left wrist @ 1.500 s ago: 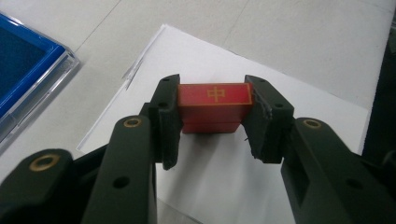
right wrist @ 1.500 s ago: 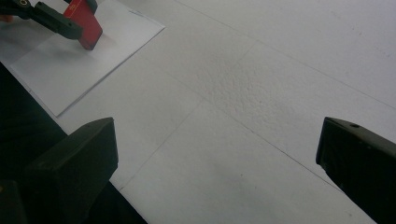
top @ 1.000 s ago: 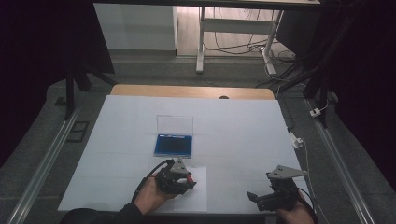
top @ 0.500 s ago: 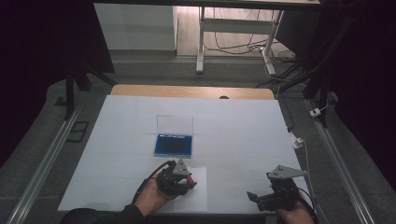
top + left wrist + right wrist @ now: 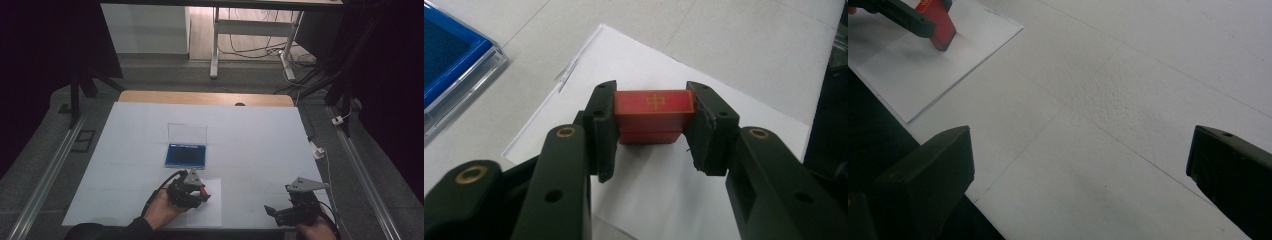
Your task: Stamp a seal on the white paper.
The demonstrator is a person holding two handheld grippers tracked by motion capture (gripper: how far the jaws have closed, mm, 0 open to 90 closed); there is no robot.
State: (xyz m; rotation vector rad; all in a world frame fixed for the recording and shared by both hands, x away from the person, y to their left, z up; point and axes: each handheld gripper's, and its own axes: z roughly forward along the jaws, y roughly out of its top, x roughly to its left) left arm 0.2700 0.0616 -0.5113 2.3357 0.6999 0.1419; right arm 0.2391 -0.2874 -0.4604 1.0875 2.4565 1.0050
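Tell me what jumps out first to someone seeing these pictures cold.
The red block stands out, pinched between the left tongs over a white sheet of paper at the table's near edge. Just beyond it lies an open blue case with a clear lid. The right tongs gape wide over bare table.

White table (image 5: 260,135), blue case (image 5: 185,154), paper sheet (image 5: 210,210), perhaps blank

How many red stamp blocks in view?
1. The red stamp block sits clamped between the left gripper jaws, resting on the white paper sheet near the table's front edge.
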